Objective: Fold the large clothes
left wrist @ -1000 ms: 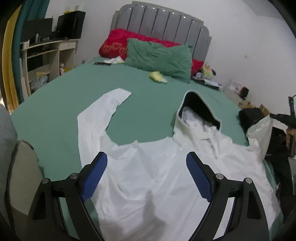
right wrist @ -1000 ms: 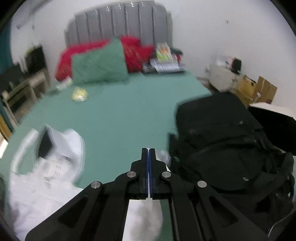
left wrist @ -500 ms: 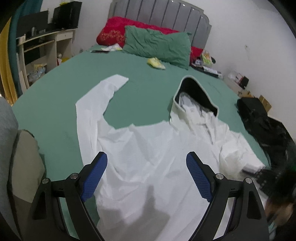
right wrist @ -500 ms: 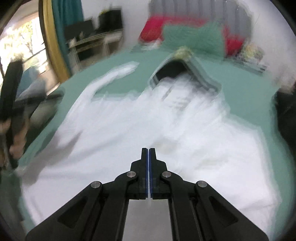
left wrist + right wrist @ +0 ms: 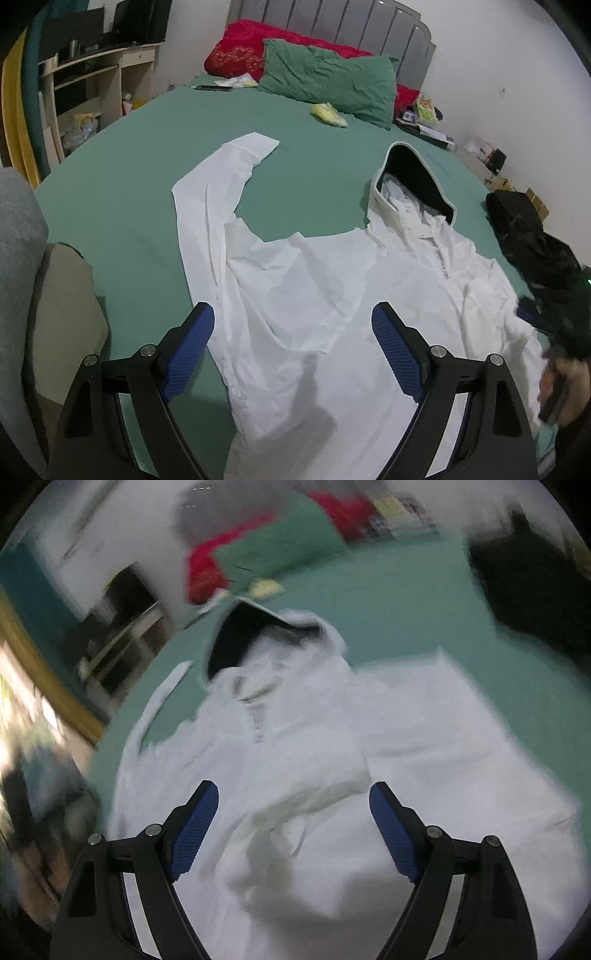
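Note:
A large white hooded top (image 5: 332, 280) lies spread on the green bed (image 5: 129, 177), hood (image 5: 410, 173) toward the pillows. Its left sleeve (image 5: 218, 177) stretches out across the sheet. The other sleeve is folded in over the chest (image 5: 314, 794). My left gripper (image 5: 293, 343) is open and empty, just above the top's lower body. My right gripper (image 5: 293, 821) is open and empty above the folded sleeve; its view is blurred by motion. The top (image 5: 406, 738) fills most of that view.
A green pillow (image 5: 328, 77) and red pillows (image 5: 240, 55) lie at the headboard. A small yellow item (image 5: 328, 110) lies near them. A black bag (image 5: 528, 229) sits on the bed's right side. A desk with shelves (image 5: 92, 85) stands at left. Grey fabric (image 5: 22, 236) is at my left.
My right gripper carried the right sleeve in over the chest, then opened and let it go. The left gripper stayed open and shifted only slightly.

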